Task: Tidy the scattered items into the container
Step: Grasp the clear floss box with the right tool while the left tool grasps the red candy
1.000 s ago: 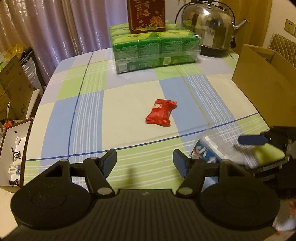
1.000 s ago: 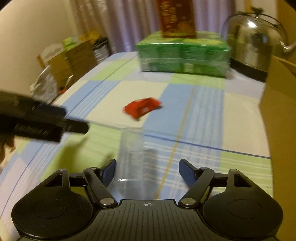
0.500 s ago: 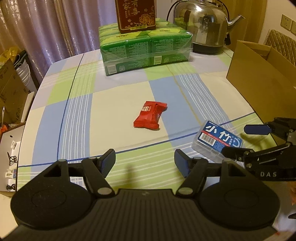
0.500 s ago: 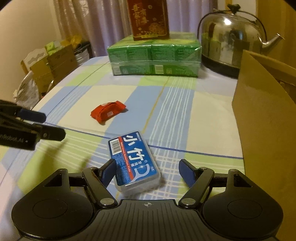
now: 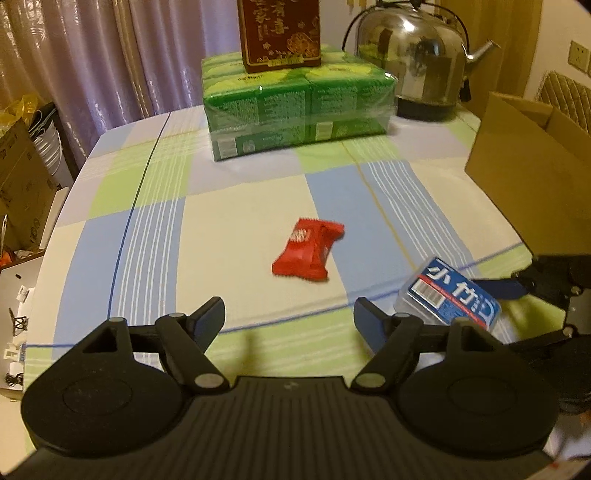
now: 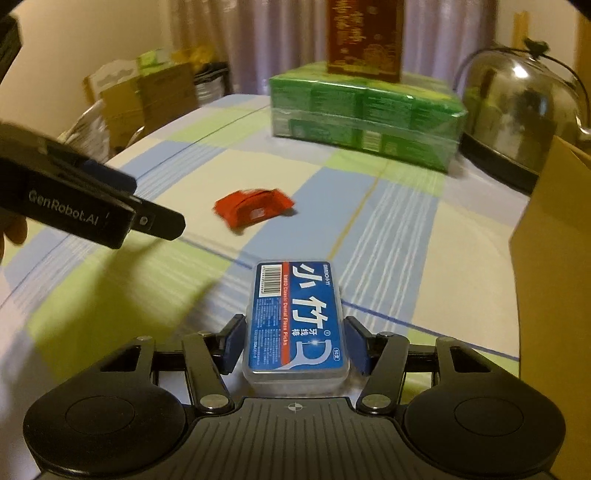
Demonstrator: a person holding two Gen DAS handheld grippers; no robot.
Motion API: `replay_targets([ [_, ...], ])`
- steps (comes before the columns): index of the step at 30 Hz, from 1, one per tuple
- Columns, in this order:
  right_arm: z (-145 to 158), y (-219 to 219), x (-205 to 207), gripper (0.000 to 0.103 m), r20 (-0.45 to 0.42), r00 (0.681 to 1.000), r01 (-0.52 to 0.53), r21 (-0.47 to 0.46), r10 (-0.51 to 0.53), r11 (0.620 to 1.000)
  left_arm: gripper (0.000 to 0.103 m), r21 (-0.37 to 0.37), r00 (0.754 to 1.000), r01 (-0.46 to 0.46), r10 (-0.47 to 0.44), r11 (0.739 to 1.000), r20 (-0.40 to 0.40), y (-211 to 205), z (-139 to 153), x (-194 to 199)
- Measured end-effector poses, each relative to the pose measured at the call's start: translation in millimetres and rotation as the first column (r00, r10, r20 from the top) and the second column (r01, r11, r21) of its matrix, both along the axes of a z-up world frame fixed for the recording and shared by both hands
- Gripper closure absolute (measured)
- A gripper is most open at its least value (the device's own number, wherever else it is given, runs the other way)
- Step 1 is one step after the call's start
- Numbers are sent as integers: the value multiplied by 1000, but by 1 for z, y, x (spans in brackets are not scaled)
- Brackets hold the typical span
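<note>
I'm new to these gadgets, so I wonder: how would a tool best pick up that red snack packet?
The red snack packet lies flat on the tablecloth. I'd bring the open left tool down from above and pinch across its narrow middle; the crimped ends look thin and floppy.

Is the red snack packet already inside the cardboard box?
No, the red snack packet lies on the tablecloth, apart from the cardboard box.

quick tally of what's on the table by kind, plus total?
Red snack packet: 1
Dental floss picks box, between the right hand-held gripper's fingers: 1
Green shrink-wrapped multipack: 1
Dark red gift box on the multipack: 1
Steel kettle: 1
Cardboard box: 1
Total: 6
</note>
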State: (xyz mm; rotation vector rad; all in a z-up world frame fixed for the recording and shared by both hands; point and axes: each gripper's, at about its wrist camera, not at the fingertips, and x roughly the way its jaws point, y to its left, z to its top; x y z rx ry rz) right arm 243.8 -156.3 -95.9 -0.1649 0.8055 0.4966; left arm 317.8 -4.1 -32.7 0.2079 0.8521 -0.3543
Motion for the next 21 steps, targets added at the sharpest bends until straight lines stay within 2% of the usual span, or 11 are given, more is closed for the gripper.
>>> replay_targets([
  [7,14,-4,17,50,42,994,101,42,-102,994,31,-50,1000,20,-19,999,20,-12,-13,33],
  [11,18,-7,33,50,49,987,149,40,-150,988,32,-7,997,64,-64,998,51,-27,-23,49],
  [14,17,-11,43,50,48,982,180,42,-182,983,40,4,995,85,-85,996,47,-33,-33,61],
  [16,15,-14,48,50,46,980,190,43,-192,981,56,3,995,92,-93,996,29,-34,-40,67],
  [20,10,-19,55,50,37,978,201,46,-203,978,60,0,994,112,-112,994,17,-36,-49,70],
  [21,9,-20,56,50,34,977,207,47,-209,977,67,-5,994,111,-111,994,14,-36,-48,70],
])
